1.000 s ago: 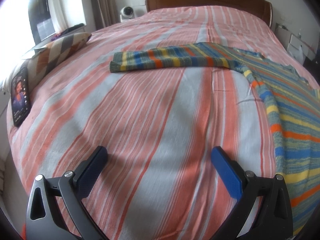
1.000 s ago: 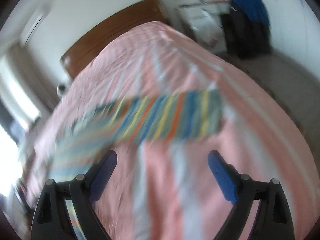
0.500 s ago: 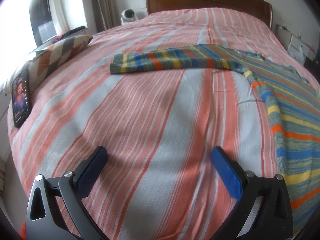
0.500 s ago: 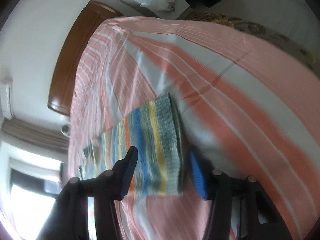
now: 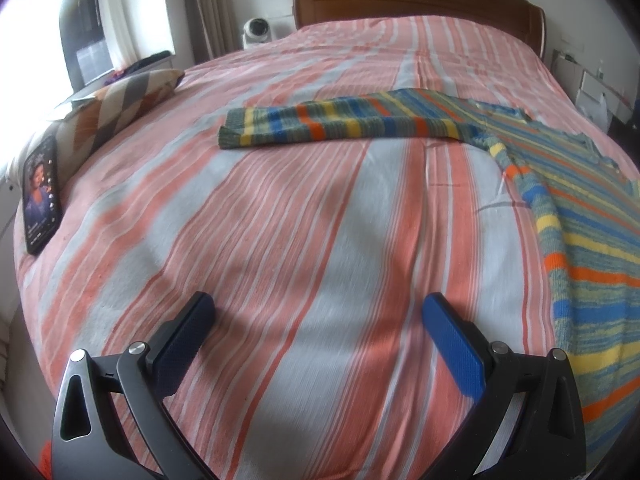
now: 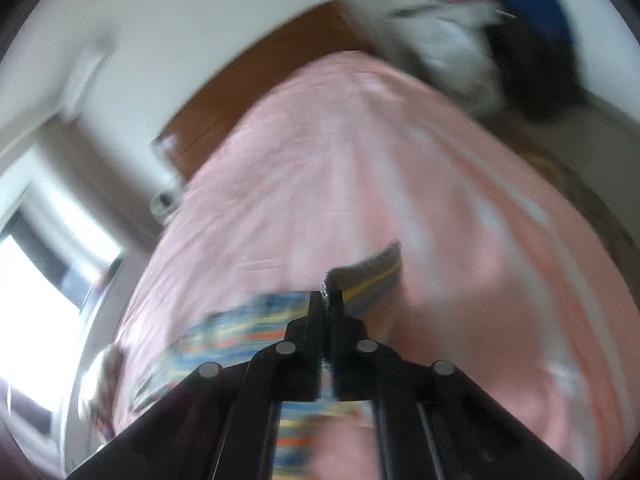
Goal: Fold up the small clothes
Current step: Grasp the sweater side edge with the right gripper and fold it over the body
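Sweater (image 5: 552,184) sleeve cuff (image 6: 366,270) sits pinched in my right gripper (image 6: 328,300), while my left gripper (image 5: 318,314) gapes empty, the other sleeve (image 5: 340,126) crosswise ahead.

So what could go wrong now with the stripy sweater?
The right gripper pinches only the cuff edge of the sweater, so it might slip free. The left gripper is open over bare bedspread, holding nothing down, so the sweater could drag or bunch. A wide swing might reach the phone.
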Motion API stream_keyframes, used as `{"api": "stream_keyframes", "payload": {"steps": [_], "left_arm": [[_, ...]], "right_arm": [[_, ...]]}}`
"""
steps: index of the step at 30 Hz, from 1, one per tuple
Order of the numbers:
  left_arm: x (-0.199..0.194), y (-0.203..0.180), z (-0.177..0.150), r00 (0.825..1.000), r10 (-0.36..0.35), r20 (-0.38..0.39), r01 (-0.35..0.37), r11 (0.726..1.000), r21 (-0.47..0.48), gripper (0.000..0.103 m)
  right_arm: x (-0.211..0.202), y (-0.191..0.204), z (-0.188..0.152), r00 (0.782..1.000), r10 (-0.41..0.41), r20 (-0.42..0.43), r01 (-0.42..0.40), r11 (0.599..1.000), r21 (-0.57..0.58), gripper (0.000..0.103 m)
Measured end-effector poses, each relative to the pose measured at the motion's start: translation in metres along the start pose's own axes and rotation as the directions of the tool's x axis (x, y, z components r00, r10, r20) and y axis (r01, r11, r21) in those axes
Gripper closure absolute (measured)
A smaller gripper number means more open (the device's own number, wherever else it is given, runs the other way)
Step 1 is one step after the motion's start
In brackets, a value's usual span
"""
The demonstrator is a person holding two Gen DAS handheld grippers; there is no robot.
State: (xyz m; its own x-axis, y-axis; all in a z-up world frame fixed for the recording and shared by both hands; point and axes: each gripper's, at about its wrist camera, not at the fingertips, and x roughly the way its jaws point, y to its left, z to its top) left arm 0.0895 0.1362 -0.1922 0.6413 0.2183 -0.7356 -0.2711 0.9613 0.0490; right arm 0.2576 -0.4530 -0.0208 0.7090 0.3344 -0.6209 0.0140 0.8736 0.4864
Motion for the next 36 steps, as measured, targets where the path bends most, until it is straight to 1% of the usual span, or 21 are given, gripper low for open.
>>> {"api": "stream_keyframes", "payload": {"steps": [3,5,6,7,9,10,13,17,19,20,21,22,23,24,25,26,27,30,32,34,36], "left_arm": [[0.000,0.000,0.000,1.000,-0.001,0.003,0.001,1.000,0.002,0.000],[0.000,0.000,-0.001,1.000,-0.002,0.006,0.002,1.000,0.001,0.000],[0.000,0.000,-0.001,1.000,-0.005,0.007,0.005,1.000,0.001,0.000],[0.001,0.000,-0.001,1.000,-0.009,0.007,0.009,1.000,-0.001,0.000],[0.001,0.000,-0.001,1.000,-0.012,0.008,0.012,1.000,-0.004,0.000],[0.001,0.000,-0.001,1.000,-0.011,0.008,0.011,1.000,-0.003,0.000],[0.001,0.000,-0.001,1.000,-0.010,0.008,0.010,1.000,-0.003,0.000],[0.001,0.000,-0.001,1.000,-0.007,0.012,0.007,1.000,-0.001,0.000],[0.001,-0.001,-0.001,1.000,-0.005,0.015,0.005,1.000,0.000,0.000],[0.001,-0.001,-0.001,1.000,-0.003,0.017,0.003,1.000,0.001,0.000],[0.001,-0.001,-0.001,1.000,-0.003,0.019,0.003,1.000,0.001,0.000],[0.001,-0.001,0.000,1.000,-0.003,0.020,0.003,1.000,0.002,0.000],[0.001,-0.001,0.000,1.000,-0.003,0.021,0.003,1.000,0.002,0.000],[0.002,-0.001,0.000,1.000,-0.002,0.023,0.002,1.000,0.002,0.000],[0.002,-0.002,0.000,1.000,-0.001,0.023,0.001,1.000,0.002,0.000],[0.002,-0.002,0.000,1.000,0.000,0.023,0.000,1.000,0.003,0.000],[0.002,-0.002,0.000,1.000,-0.001,0.023,0.001,1.000,0.002,0.000],[0.002,-0.002,-0.001,1.000,0.001,0.025,-0.001,1.000,0.003,0.000],[0.002,-0.002,0.000,1.000,0.002,0.027,-0.002,1.000,0.003,0.000],[0.002,-0.002,0.000,1.000,0.003,0.029,-0.003,1.000,0.003,0.000],[0.001,-0.001,0.000,0.999,0.005,0.032,-0.005,1.000,0.002,0.000]], "right_arm": [[0.050,0.086,-0.001,0.995,0.077,-0.067,-0.084,0.991,-0.106,0.100],[0.083,0.125,-0.011,0.988,0.108,-0.110,-0.124,0.981,-0.147,0.099],[0.104,0.142,-0.020,0.977,0.151,-0.150,-0.173,0.974,-0.143,0.097],[0.121,0.153,-0.028,0.964,0.185,-0.191,-0.211,0.969,-0.126,0.092],[0.149,0.164,-0.050,0.934,0.250,-0.255,-0.274,0.960,-0.064,0.051],[0.155,0.166,-0.061,0.926,0.270,-0.262,-0.290,0.956,-0.039,0.046],[0.174,0.159,-0.081,0.915,0.260,-0.309,-0.278,0.961,-0.014,0.046],[0.185,0.114,-0.101,0.921,0.117,-0.372,-0.136,0.990,-0.026,0.046],[0.191,0.079,-0.114,0.910,0.008,-0.415,-0.020,0.999,-0.025,0.046],[0.190,0.053,-0.123,0.895,-0.081,-0.439,0.074,0.997,-0.032,0.046],[0.187,0.039,-0.128,0.891,-0.115,-0.439,0.111,0.993,-0.036,0.054],[0.174,0.024,-0.132,0.901,-0.136,-0.413,0.132,0.991,-0.039,0.062],[0.163,0.022,-0.132,0.907,-0.158,-0.391,0.149,0.987,-0.052,0.066],[0.147,0.023,-0.134,0.915,-0.190,-0.357,0.171,0.982,-0.082,0.066],[0.131,0.029,-0.136,0.922,-0.223,-0.317,0.192,0.973,-0.125,0.065],[0.113,0.040,-0.140,0.926,-0.264,-0.269,0.218,0.958,-0.188,0.058],[0.096,0.053,-0.145,0.924,-0.307,-0.227,0.248,0.935,-0.255,0.044],[0.056,0.087,-0.155,0.929,-0.346,-0.134,0.275,0.885,-0.377,0.024],[0.034,0.108,-0.169,0.927,-0.363,-0.095,0.287,0.849,-0.444,0.020],[0.022,0.127,-0.182,0.909,-0.412,-0.061,0.335,0.811,-0.480,0.018],[0.014,0.136,-0.191,0.903,-0.429,-0.038,0.357,0.795,-0.490,0.017]]}}
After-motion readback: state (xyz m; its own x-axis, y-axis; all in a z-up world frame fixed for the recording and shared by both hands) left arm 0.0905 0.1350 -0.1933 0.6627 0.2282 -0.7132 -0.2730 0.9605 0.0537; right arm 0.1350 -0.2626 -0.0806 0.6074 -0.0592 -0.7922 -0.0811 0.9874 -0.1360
